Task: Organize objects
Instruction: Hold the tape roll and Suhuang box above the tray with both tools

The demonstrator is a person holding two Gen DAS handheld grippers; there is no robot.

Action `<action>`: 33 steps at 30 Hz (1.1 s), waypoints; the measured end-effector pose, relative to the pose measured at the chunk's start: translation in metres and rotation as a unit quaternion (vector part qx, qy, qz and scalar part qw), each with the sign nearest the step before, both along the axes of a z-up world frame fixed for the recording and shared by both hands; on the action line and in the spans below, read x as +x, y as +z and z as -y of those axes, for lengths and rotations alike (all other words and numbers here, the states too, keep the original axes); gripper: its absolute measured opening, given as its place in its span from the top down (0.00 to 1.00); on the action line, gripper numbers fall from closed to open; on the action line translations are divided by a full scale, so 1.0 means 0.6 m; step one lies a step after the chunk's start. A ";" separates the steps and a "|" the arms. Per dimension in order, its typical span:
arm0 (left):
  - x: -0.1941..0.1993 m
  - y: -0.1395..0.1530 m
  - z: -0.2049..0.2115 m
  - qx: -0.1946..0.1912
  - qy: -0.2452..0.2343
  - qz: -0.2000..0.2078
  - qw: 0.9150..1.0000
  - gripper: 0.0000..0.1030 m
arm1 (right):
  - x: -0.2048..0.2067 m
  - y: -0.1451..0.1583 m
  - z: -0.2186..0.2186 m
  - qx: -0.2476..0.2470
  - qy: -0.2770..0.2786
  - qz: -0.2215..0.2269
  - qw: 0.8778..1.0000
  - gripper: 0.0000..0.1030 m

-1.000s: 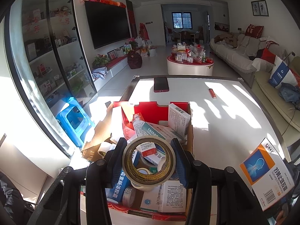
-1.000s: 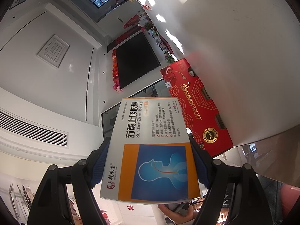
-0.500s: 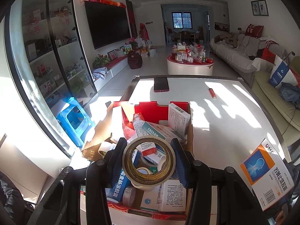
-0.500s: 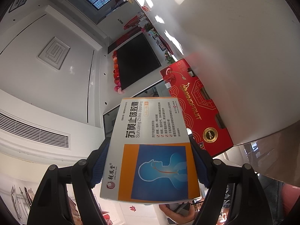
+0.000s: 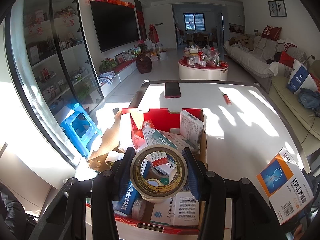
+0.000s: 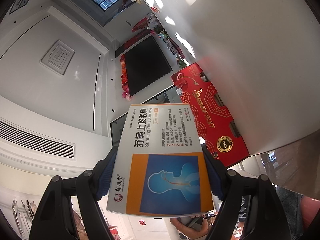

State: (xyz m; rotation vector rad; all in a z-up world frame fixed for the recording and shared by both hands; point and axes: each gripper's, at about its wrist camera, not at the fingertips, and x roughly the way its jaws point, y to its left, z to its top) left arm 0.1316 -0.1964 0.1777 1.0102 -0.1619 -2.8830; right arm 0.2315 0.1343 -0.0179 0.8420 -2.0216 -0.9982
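My left gripper (image 5: 159,172) is shut on a roll of brown packing tape (image 5: 138,177), held just above a red cardboard box (image 5: 160,115) full of medicine boxes and smaller tape rolls. My right gripper (image 6: 158,172) is shut on a flat white, orange and blue medicine box (image 6: 160,160), held up off the table and rolled over. That box also shows at the lower right of the left wrist view (image 5: 284,186). The red cardboard box shows in the right wrist view (image 6: 212,118) too.
The white table (image 5: 240,132) carries a dark phone (image 5: 172,89) and a small red tube (image 5: 227,99) at its far end. A blue stool (image 5: 80,128) stands left of the table by a glass cabinet. A sofa runs along the right.
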 end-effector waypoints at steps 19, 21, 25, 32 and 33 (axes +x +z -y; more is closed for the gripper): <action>0.028 0.027 0.033 0.016 0.021 -0.029 0.999 0.50 | -0.027 0.023 0.038 0.008 0.035 -0.011 0.999 0.24; 0.029 0.027 0.034 0.018 0.022 -0.029 0.999 0.50 | -0.026 0.022 0.039 0.009 0.037 -0.010 0.999 0.24; 0.030 0.028 0.036 0.018 0.023 -0.030 0.999 0.50 | -0.025 0.019 0.037 0.009 0.036 -0.007 0.999 0.24; 0.026 0.021 0.030 0.015 0.019 -0.022 0.999 0.50 | -0.022 0.016 0.028 0.008 0.031 -0.006 0.999 0.24; 0.025 0.020 0.029 0.014 0.018 -0.021 1.000 0.50 | -0.021 0.015 0.029 0.007 0.030 -0.004 1.000 0.24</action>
